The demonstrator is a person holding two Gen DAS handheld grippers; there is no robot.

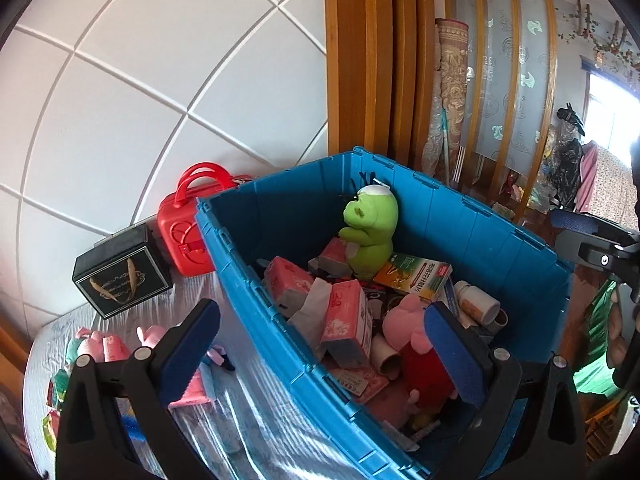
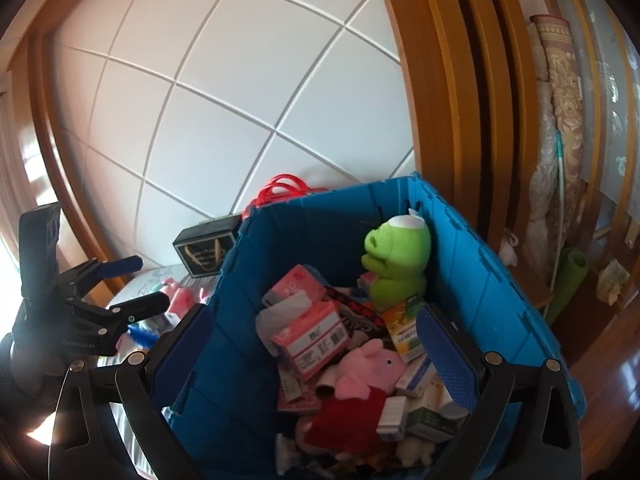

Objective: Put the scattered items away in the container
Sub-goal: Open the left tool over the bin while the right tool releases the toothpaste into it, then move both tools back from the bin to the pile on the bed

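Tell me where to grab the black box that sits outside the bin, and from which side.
Take the black box across its two opposite side walls, coming from above and in front. It sits flat beside the red case, its gold-printed face tilted toward the camera; the flat parallel sides suit the pads, and the red case crowds one side.

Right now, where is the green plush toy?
The green plush toy sits upright inside the blue bin, against its far wall, in both wrist views. A pink tissue pack lies on its left and an orange-green box on its right.

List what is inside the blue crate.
The blue crate holds a green plush, a pink pig plush, pink tissue packs and medicine boxes. The pile hides the bottom.
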